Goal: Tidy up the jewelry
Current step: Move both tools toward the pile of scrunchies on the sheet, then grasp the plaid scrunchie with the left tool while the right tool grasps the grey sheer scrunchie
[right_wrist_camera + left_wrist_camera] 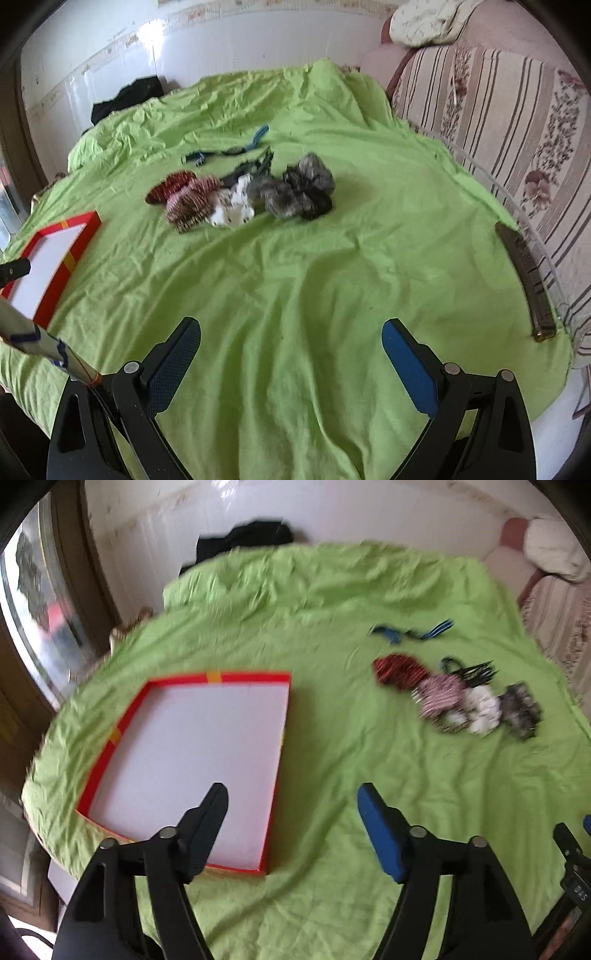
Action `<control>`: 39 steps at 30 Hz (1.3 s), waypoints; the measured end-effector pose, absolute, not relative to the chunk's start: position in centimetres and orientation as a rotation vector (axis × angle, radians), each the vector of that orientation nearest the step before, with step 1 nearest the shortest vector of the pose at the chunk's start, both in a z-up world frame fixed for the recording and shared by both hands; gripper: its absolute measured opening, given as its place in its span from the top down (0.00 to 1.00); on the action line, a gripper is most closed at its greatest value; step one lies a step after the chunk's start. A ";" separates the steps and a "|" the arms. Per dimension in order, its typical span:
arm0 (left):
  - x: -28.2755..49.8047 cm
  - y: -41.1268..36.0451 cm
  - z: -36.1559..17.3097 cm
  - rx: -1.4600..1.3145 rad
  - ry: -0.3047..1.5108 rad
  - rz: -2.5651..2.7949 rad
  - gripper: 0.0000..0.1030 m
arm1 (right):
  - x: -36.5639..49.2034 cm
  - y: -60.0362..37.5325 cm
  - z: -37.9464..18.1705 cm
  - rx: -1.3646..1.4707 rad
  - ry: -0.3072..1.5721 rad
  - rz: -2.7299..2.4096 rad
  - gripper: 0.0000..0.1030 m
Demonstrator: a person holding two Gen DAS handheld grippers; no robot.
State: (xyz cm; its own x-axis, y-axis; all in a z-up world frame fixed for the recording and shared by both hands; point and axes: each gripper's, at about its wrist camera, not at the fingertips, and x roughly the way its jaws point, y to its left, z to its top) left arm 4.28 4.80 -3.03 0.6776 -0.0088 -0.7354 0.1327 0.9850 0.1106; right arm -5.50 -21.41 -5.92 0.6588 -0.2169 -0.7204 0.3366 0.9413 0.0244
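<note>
Both our left gripper (291,801) and right gripper (291,338) gape wide, empty. We should approach the blurred, probably scrunchie pile (240,195) at 12 o'clock and carry pieces to the red tray (127,716) at 10.

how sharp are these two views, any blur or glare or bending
Left wrist view: motion-smeared, the scrunchie pile and red-rimmed tray soft; bright window at left; fisheye curves the green sheet. Right wrist view: a little sharper, pile still soft, glare on the white wall.
</note>
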 end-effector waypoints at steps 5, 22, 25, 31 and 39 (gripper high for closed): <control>2.8 3.0 -0.3 0.172 0.782 -0.145 0.29 | -7.6 -21.0 -2.7 0.106 0.694 -0.341 0.03; 12.3 -6.0 -1.3 0.175 0.978 -0.469 0.66 | 3.6 -30.4 -2.6 0.314 0.718 -0.268 0.29; 14.8 -7.9 -3.0 0.130 1.009 -0.485 0.66 | 5.9 -32.2 -4.3 0.372 0.734 -0.221 0.32; 19.4 -11.4 -6.1 0.117 1.034 -0.478 0.52 | 8.3 -34.7 -6.5 0.481 0.713 -0.158 0.32; 23.8 -13.8 -11.1 0.050 1.145 -0.507 0.50 | 9.4 -35.6 -8.7 0.543 0.759 -0.114 0.31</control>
State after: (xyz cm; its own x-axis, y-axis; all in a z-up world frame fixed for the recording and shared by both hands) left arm 23.84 -13.82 -11.07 0.3134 -0.3598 -0.8788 0.4094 0.8862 -0.2168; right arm 9.43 -35.65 -8.66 0.7264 0.0932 -0.6809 0.2895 0.8571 0.4262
